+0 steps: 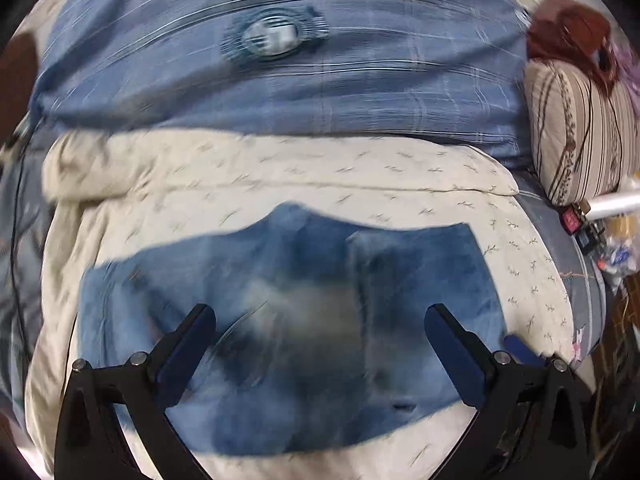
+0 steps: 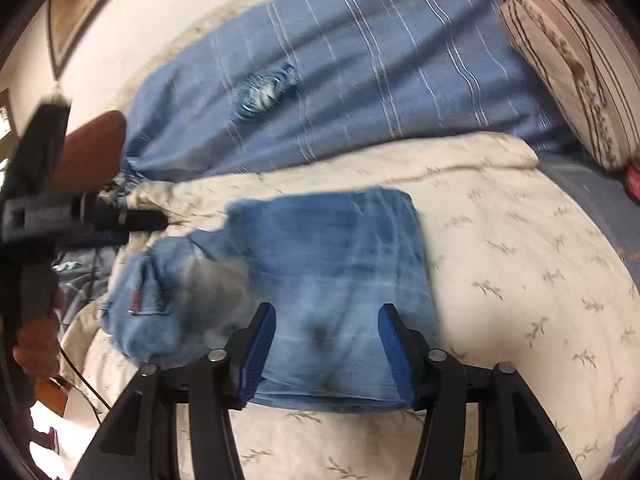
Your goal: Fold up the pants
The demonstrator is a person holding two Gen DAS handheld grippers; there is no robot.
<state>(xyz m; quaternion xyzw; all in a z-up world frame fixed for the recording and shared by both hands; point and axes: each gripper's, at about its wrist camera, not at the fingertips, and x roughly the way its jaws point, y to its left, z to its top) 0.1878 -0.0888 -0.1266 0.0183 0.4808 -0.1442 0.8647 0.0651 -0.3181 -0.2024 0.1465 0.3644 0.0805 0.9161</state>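
While both sets of jaws stand apart and empty, the left gripper (image 1: 320, 316) and right gripper (image 2: 327, 316) hang above folded pants (image 2: 320, 264) on a cream quilt (image 2: 520, 280), a blue striped blanket (image 2: 360, 80) beyond.

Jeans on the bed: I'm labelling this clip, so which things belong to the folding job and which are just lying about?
Part of the job:
- folded jeans
- left tongs, open
- right tongs, open above the jeans
- cream quilt under the jeans

Lying about:
- blue striped cover
- striped pillow
- red-brown thing behind the pillow
- bedside clutter
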